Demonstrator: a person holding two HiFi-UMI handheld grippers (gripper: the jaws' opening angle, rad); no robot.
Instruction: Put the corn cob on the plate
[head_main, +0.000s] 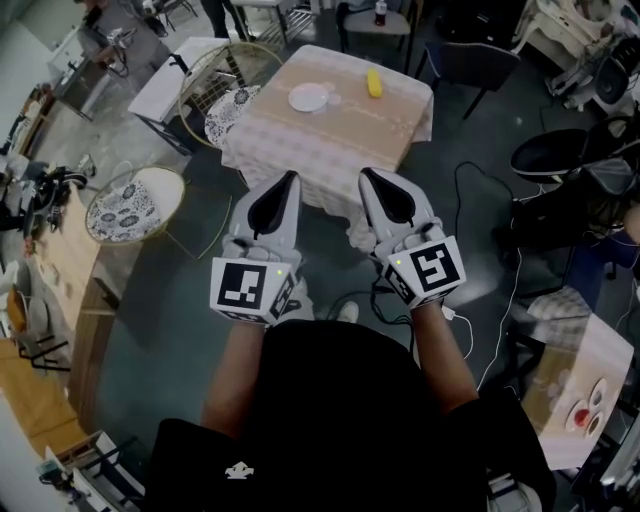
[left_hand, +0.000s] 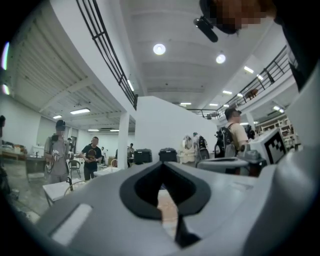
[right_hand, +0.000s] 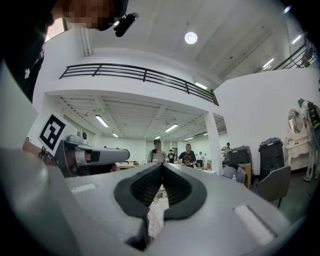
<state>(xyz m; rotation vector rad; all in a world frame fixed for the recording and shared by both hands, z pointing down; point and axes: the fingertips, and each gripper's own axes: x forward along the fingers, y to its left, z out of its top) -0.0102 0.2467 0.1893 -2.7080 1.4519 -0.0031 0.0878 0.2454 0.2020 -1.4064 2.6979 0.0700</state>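
The corn cob (head_main: 374, 82) is a short, bright yellow piece lying in the upper middle of the head view, on the far right part of a table (head_main: 345, 135) covered with a pale patterned cloth. It is too small there to make out kernels or ends. The plate (head_main: 309, 97), round and white, sits to its left on the same cloth, apart from the cob. Both tools are held side by side in the middle of the frame, short of the table. The left gripper (head_main: 292, 176) has its jaws brought together at the tips with nothing between them, and the right gripper (head_main: 366, 172) is likewise closed and empty. The table's near edge is partly covered by the two grippers. In the left gripper view and the right gripper view, only a thin strip of pale cloth shows through the gap behind the dark pads (left_hand: 172, 190). The cob and plate cannot be picked out there.
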